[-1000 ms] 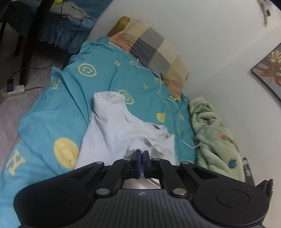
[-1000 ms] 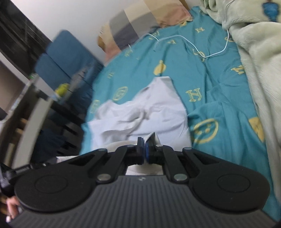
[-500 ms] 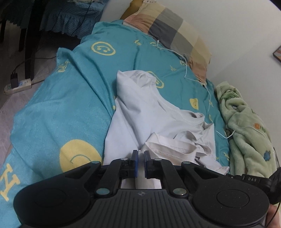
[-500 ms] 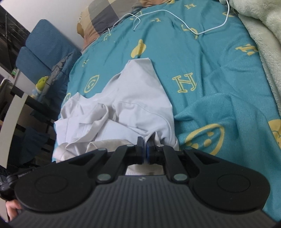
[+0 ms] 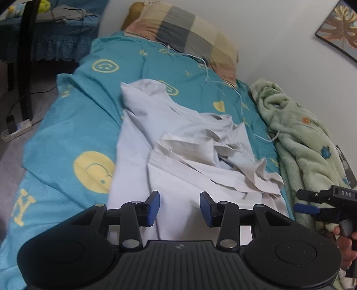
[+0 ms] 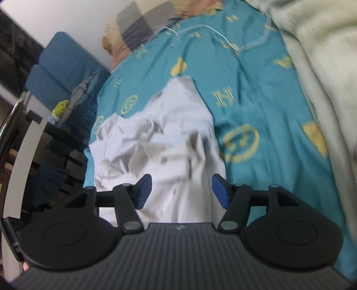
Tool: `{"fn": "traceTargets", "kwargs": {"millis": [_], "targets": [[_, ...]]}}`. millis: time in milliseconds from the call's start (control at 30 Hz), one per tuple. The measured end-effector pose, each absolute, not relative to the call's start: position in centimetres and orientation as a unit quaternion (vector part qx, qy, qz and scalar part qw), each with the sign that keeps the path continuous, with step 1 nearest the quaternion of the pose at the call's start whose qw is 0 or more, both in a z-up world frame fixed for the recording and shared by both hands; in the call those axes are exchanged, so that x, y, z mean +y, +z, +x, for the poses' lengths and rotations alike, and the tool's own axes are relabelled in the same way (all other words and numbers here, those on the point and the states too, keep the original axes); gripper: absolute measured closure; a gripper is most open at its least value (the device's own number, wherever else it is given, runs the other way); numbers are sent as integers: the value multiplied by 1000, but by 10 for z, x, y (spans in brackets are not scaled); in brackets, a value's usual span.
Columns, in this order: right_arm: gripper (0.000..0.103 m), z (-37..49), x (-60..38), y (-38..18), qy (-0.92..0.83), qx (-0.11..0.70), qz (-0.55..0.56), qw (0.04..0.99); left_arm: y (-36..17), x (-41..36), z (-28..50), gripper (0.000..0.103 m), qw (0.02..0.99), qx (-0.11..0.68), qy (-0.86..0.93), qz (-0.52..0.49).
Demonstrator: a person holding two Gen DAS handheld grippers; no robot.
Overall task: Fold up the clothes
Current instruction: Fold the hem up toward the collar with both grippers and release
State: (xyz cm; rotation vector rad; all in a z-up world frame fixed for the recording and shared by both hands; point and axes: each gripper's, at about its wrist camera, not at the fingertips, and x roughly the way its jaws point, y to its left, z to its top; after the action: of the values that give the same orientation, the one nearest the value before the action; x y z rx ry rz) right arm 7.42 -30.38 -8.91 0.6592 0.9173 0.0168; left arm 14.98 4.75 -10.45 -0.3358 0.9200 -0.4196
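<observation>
Bed: shirt crumpled, near hem behind claws.

I have the right gripper spread wide with nothing between its blue pads, over the near end of the rumpled white shirt. The teal bedsheet runs ahead, a pale blanket to its right, a checked pillow far ahead-left.

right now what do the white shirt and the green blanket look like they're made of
White shirt: thin, matte woven or knit fabric, probably cotton or a blend; it lies in sharp creases and soft folds. Green blanket: thick plush fleece, likely synthetic; its surface looks fuzzy and lumpy, with no crisp creases.
</observation>
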Motion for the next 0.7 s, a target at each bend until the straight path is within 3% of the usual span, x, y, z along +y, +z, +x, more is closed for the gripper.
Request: {"fn": "traceTargets", "kwargs": {"millis": [233,300,367,433,700], "targets": [[40,82,-265,-113,16,459,222,860,-129,35,159,59,851,456,-206,-160],[40,88,-259,-118,19,451,205,868,-133,30,159,64,854,453,-209,-146],[40,91,-252,-119,19,443,173,880,-133,23,157,86,862,447,-208,-120],[40,94,-250,-120,17,435,159,886,-132,18,155,97,869,443,-201,-93],[40,98,-246,-131,12,447,140,884,-99,38,142,101,908,385,-139,-96]]}}
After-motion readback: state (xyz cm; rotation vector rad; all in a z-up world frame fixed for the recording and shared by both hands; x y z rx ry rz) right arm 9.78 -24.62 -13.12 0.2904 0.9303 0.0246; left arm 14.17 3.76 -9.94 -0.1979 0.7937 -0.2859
